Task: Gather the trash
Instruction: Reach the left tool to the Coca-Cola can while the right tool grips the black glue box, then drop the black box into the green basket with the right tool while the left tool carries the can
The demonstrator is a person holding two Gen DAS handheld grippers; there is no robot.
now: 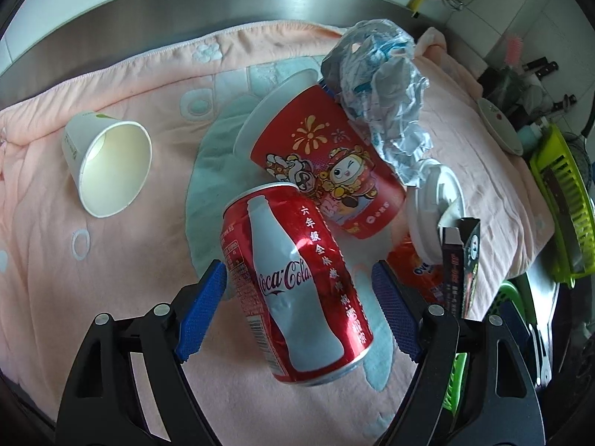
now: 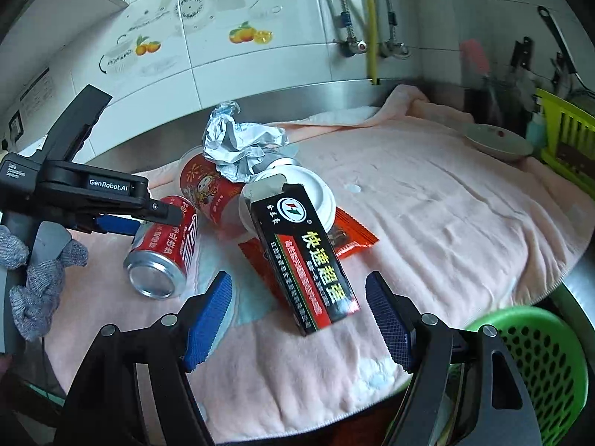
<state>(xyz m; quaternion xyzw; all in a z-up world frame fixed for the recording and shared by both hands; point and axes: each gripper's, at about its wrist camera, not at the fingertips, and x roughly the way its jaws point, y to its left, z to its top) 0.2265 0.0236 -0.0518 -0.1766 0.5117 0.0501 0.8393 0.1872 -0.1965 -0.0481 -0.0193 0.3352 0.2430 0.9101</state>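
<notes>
Left wrist view: left claw (image 1: 299,310) is wide open, blue pads (image 1: 200,312) on either side of the Coca-Cola can (image 1: 293,282). The left pad sits just beside the can wall; the right pad stands apart from it. Nothing is gripped. The can lies on its side on the pink towel (image 1: 111,260) that covers the counter.

Beyond the can, touching or nearly touching its far end, a red paper cup (image 1: 327,163) with cartoon print lies on its side. A crumpled silver wrapper (image 1: 386,96) rests against the red cup's upper right. To the left, well apart, a white paper cup (image 1: 111,165) lies on its side with its mouth facing the camera. To the right sit a white plastic lid (image 1: 433,208), an orange packet (image 1: 416,267) and an upended black carton (image 1: 459,260).

Right wrist view: right claw (image 2: 299,314) is wide open and holds nothing. The black carton (image 2: 308,256) lies between and just ahead of its blue pads (image 2: 208,316), clear of both. The carton rests on the orange packet (image 2: 353,238) and leans toward the white lid (image 2: 312,193). The can (image 2: 163,247) lies to the left, with the left claw (image 2: 122,223) at it. Behind are the red cup (image 2: 212,186) and the silver wrapper (image 2: 238,145).

A green perforated basket (image 2: 535,356) sits low right, off the counter edge. The steel counter rim (image 2: 297,100) and tiled wall (image 2: 260,18) are farthest.
</notes>
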